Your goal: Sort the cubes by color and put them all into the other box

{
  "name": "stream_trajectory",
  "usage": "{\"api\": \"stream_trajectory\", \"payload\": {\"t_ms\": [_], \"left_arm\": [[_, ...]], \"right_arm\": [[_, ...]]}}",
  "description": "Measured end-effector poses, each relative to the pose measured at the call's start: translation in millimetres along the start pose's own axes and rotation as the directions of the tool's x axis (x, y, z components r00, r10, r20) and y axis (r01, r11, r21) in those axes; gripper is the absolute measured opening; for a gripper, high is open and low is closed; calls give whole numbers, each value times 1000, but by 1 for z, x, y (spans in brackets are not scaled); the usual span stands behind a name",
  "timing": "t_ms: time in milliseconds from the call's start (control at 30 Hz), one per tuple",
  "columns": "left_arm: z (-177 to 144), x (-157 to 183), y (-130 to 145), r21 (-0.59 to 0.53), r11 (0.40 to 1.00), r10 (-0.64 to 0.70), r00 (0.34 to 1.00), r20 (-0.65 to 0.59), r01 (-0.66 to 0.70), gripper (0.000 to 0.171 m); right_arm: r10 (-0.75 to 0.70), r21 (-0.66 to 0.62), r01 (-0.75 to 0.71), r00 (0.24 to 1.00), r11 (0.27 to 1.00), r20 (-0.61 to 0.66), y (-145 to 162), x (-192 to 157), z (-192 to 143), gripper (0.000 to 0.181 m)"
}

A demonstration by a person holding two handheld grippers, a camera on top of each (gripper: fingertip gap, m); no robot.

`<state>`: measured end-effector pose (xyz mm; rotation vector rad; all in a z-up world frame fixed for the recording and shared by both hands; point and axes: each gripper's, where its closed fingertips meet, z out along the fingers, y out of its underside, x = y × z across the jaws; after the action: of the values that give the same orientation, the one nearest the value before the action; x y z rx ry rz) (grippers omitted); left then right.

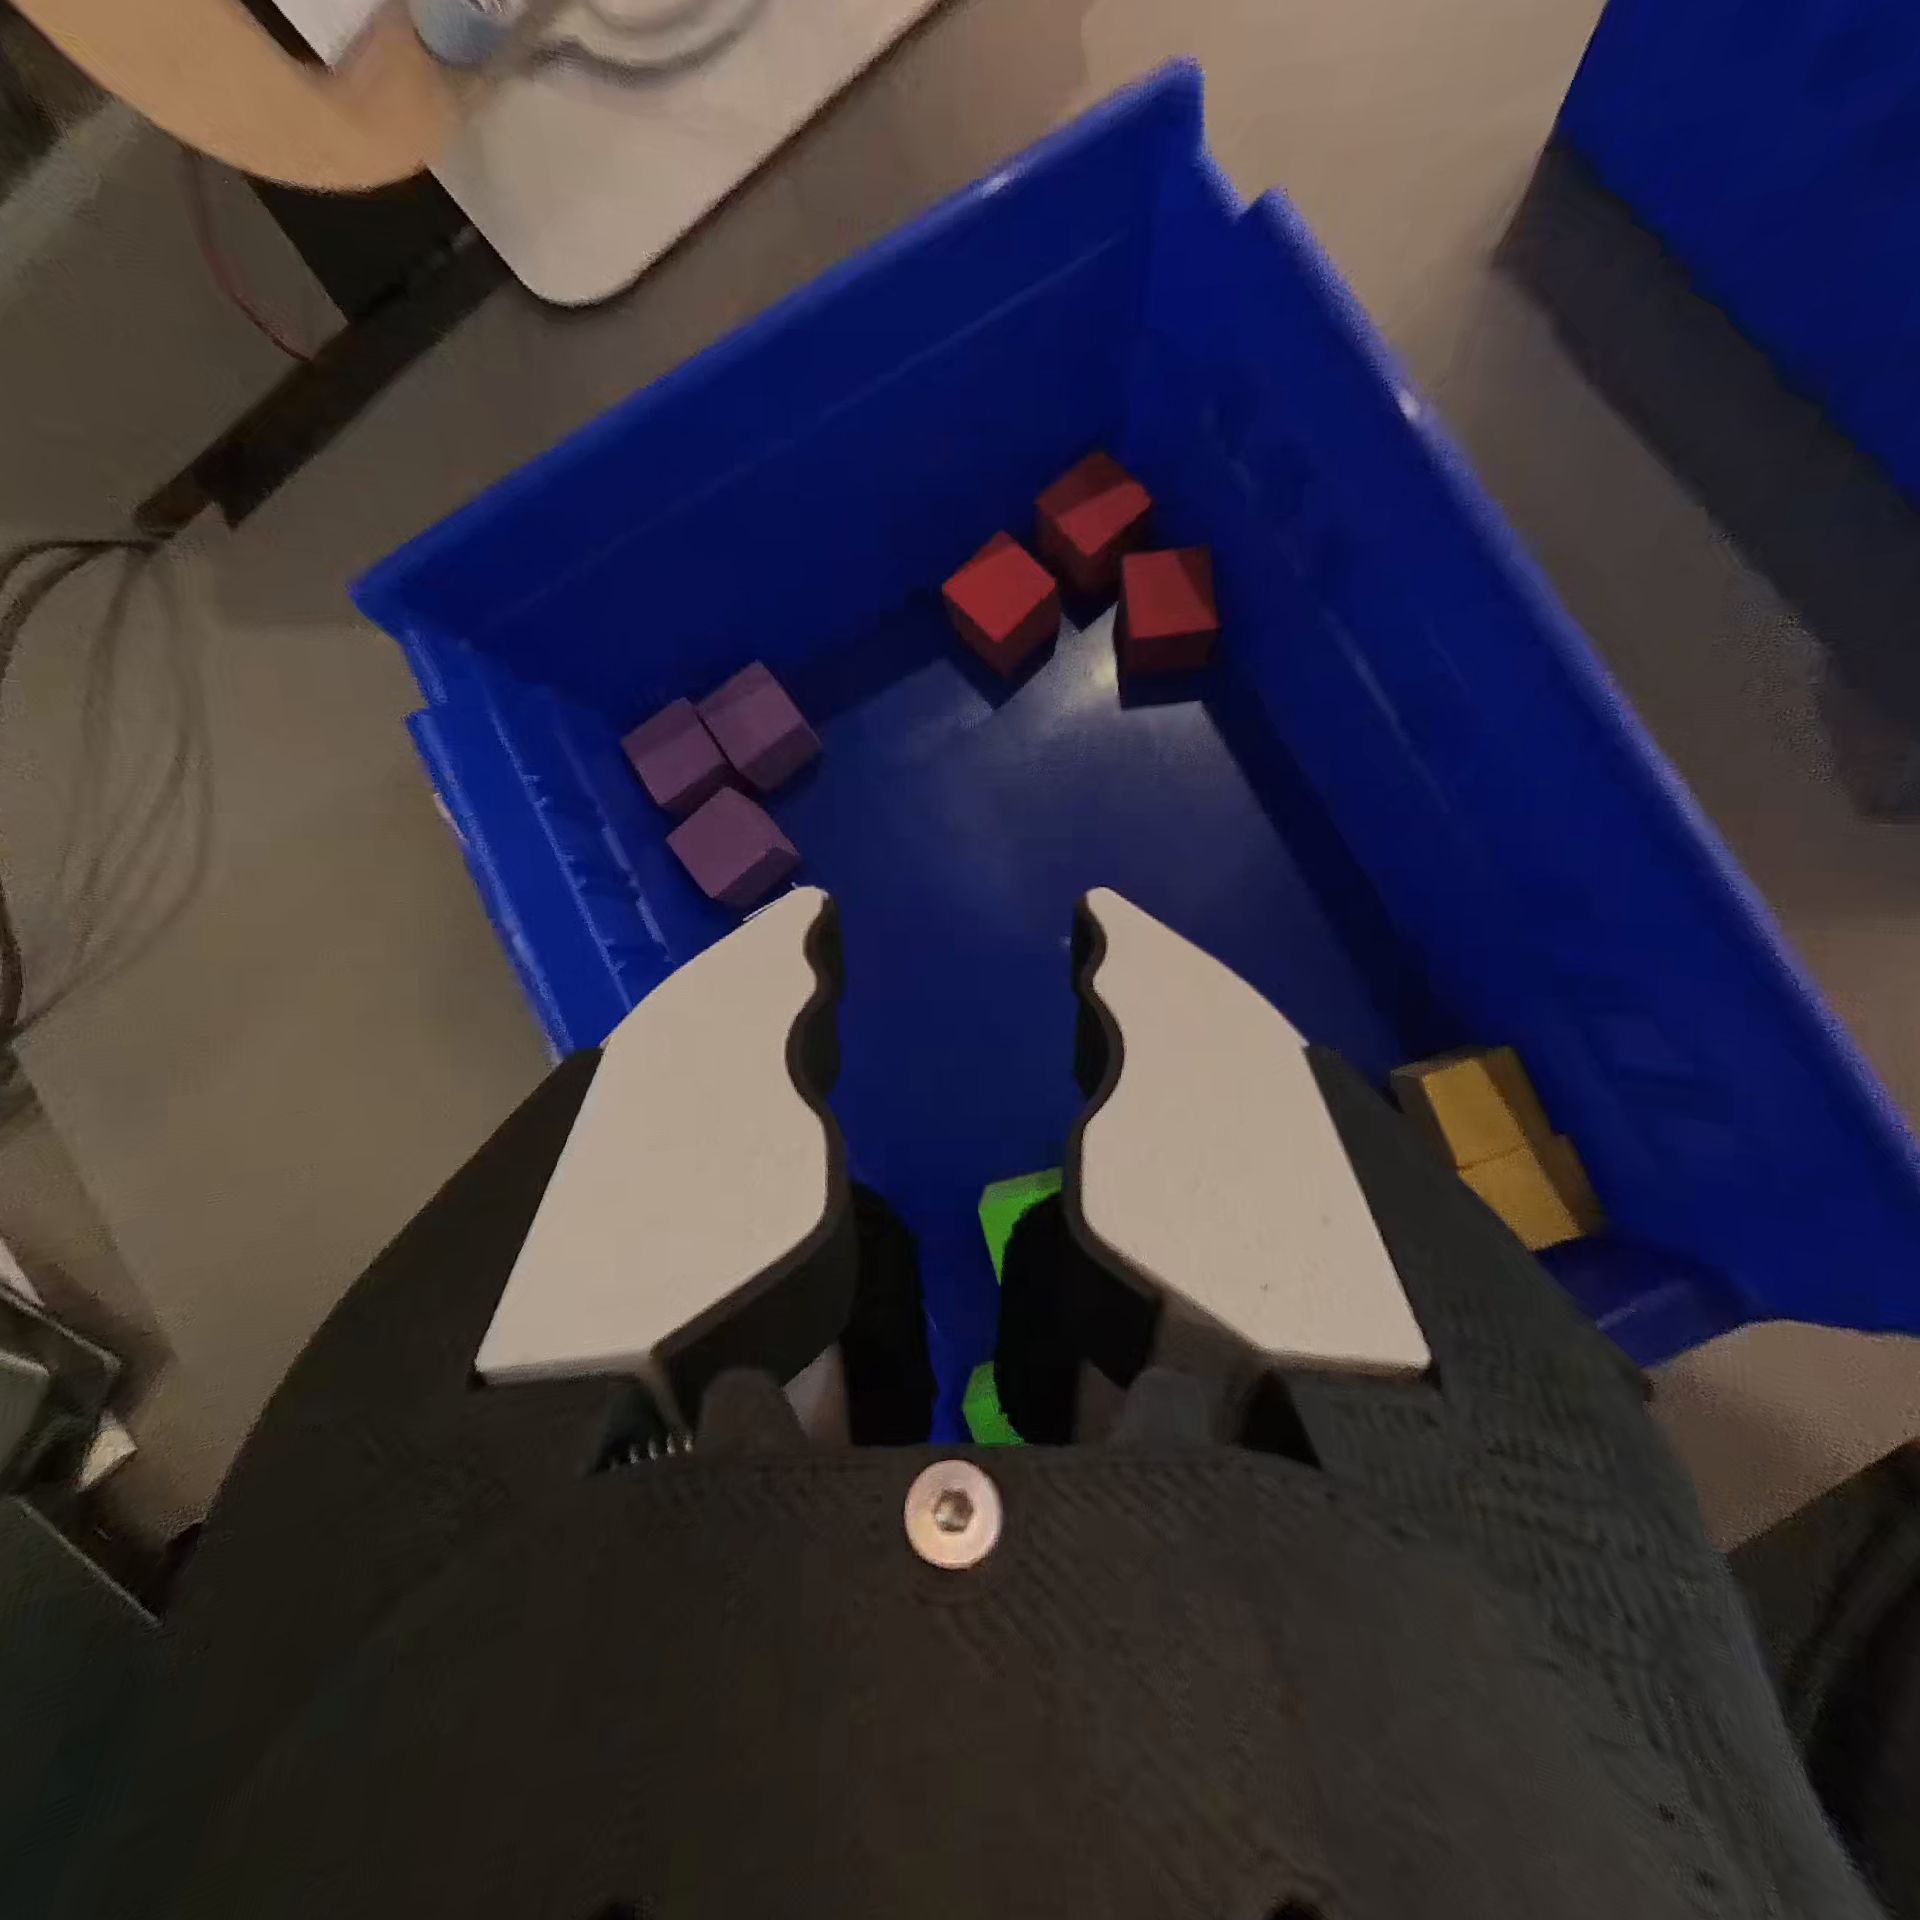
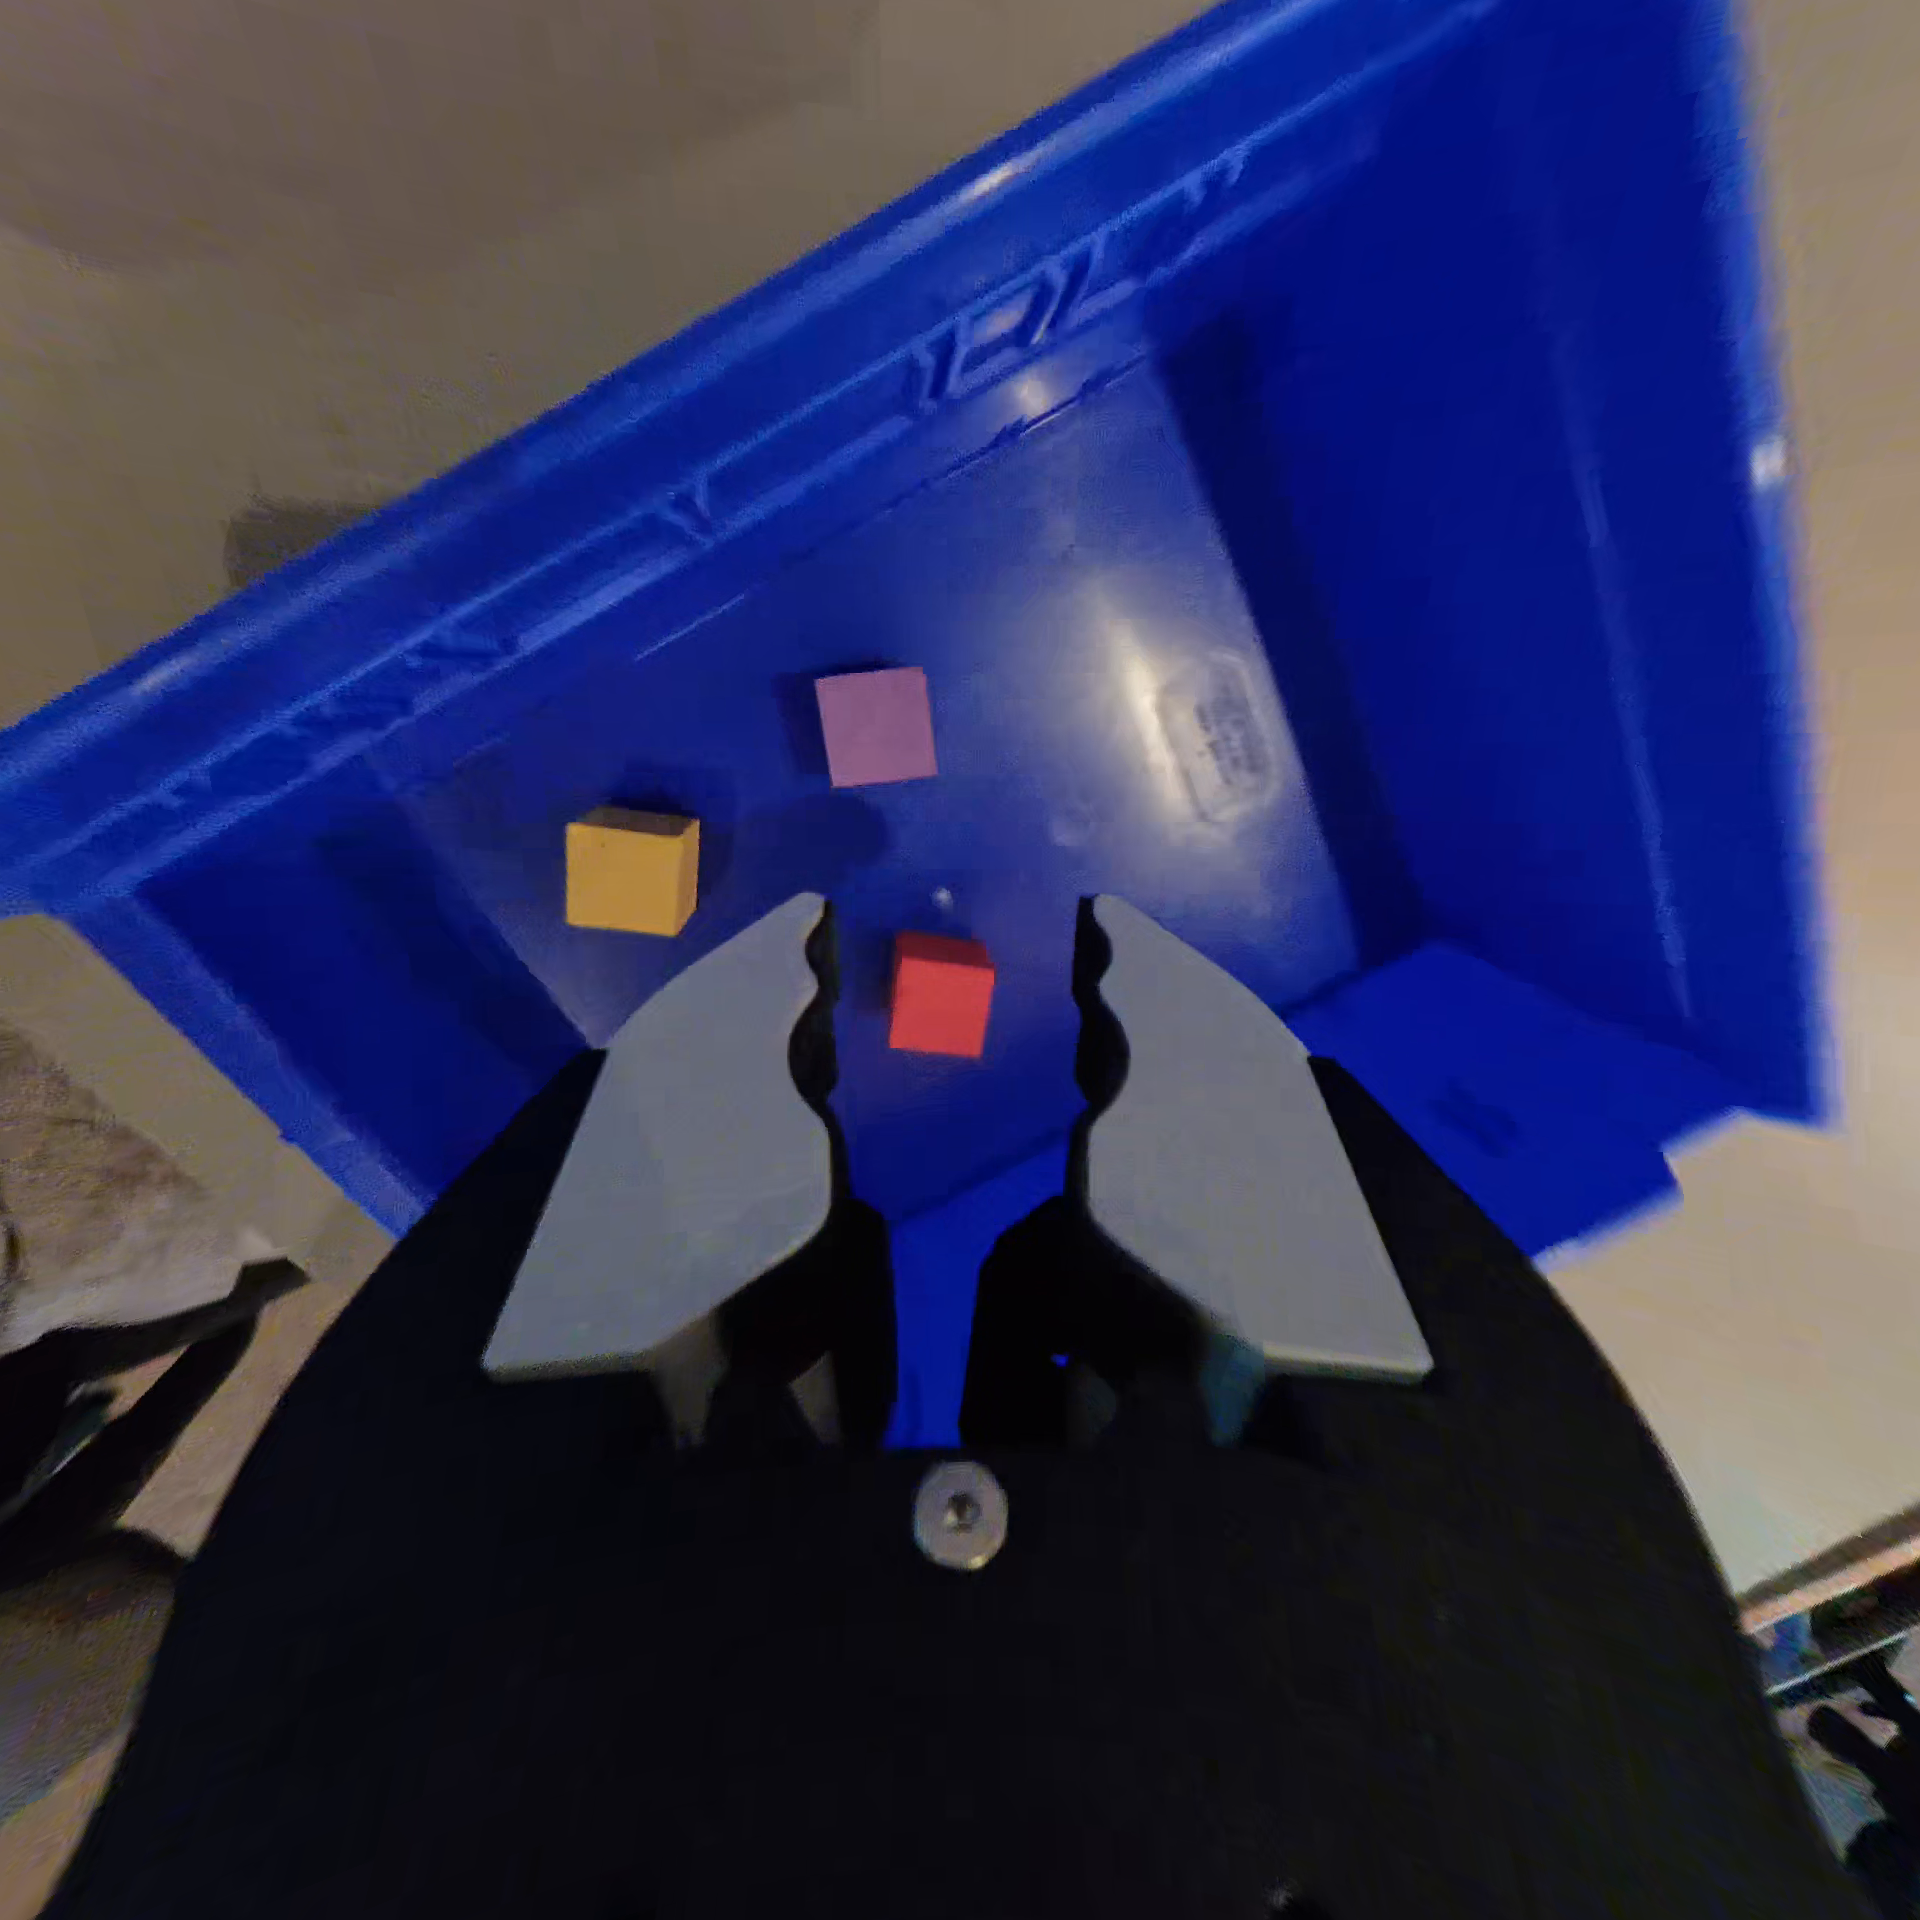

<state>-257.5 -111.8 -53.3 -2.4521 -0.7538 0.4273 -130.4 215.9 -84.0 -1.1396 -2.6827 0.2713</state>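
In the left wrist view a blue bin (image 1: 1455,644) holds cubes grouped by colour: three red cubes (image 1: 1081,566) in the far corner, three purple cubes (image 1: 722,779) at the left wall, yellow cubes (image 1: 1496,1153) at the right wall and green cubes (image 1: 1013,1210) behind my fingers. My left gripper (image 1: 951,914) is open and empty above the bin floor. In the right wrist view a second blue bin (image 2: 1507,727) holds a red cube (image 2: 938,992), a yellow cube (image 2: 629,871) and a purple cube (image 2: 875,725). My right gripper (image 2: 951,920) is open, with the red cube seen between its fingertips, below them.
A beige tabletop (image 1: 208,935) lies around the bins. A grey pad (image 1: 665,135) and dark cables (image 1: 94,727) lie at the far left. Part of another blue bin (image 1: 1787,208) shows at the top right of the left wrist view.
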Motion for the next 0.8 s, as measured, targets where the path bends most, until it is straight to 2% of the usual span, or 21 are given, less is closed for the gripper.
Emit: {"api": "stream_trajectory", "payload": {"t_ms": [100,167,267,433,567,667,800], "left_arm": [[31,6,-13,-46,999,23,997,-74,-27,49],[56,8,-24,-50,980,187,979,-78,-192,47],[89,-3,-28,-130,895,430,903,3,-426,41],[119,8,-31,-141,772,621,782,-40,-620,44],[134,7,-22,-220,714,664,743,-86,-664,45],[139,5,-23,-230,708,666,740,-94,-667,51],[141,6,-23,-239,700,663,737,-132,-673,48]], "right_arm": [[-10,117,17,998,993,-63,2,-10,-24,38],[-29,144,44,994,989,-107,7,-16,-29,36],[-68,120,90,983,989,-172,21,-23,-27,36],[-88,111,108,980,988,-177,36,-33,-22,36],[-85,121,106,983,987,-162,40,-36,-20,37],[-98,126,119,982,985,-164,40,-40,-20,37],[-113,127,135,980,983,-161,39,-45,-20,37]]}}
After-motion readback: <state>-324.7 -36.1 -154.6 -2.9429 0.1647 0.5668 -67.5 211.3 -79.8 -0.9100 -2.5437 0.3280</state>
